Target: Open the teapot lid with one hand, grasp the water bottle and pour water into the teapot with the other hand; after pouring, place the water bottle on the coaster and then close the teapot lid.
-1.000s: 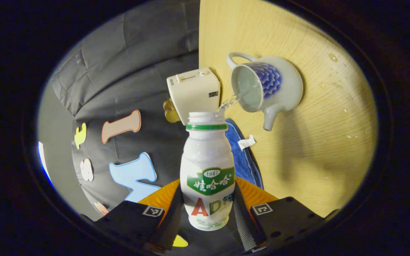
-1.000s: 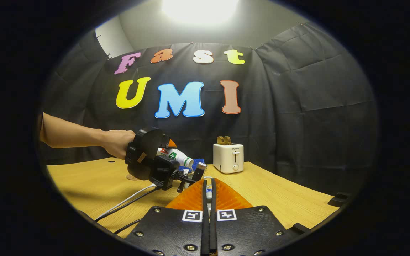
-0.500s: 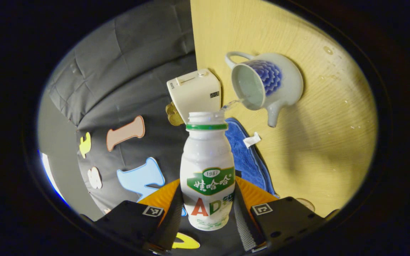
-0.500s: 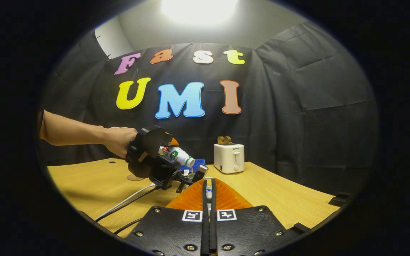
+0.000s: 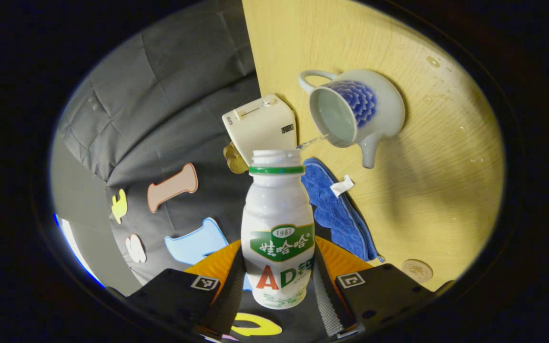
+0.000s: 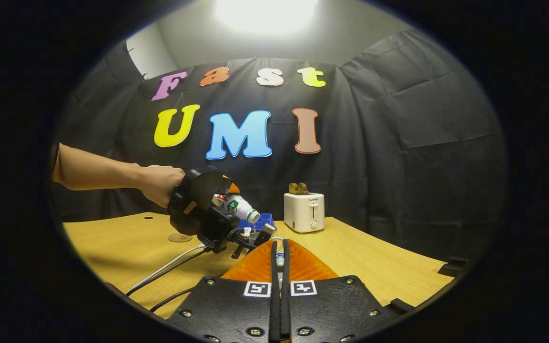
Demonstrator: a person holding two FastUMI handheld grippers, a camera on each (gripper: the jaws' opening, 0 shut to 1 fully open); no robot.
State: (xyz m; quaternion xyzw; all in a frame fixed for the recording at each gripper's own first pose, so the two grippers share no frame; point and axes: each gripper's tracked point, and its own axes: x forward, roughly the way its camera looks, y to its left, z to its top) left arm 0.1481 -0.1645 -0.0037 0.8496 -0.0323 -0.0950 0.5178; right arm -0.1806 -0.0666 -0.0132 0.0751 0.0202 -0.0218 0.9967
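I hold water bottle (image 5: 278, 228) clamped between left gripper (image 5: 278, 281) fingers, long axis tipped toward teapot (image 5: 355, 114). Bottle mouth just beside open teapot rim; thin trickle bridges gap. Coaster (image 5: 417, 270) lies on table (image 5: 427, 190) on gripper's right, nearer than teapot. Right gripper (image 6: 279, 286) fingers together, probably pinching lid, though I can't see it clearly.

A printed green-and-red label wraps the water bottle (image 5: 278, 224) — the toaster (image 6: 304, 212) front bears a brand mark too small to read — the right gripper (image 6: 279, 245) carries square coded tags (image 6: 257, 288).
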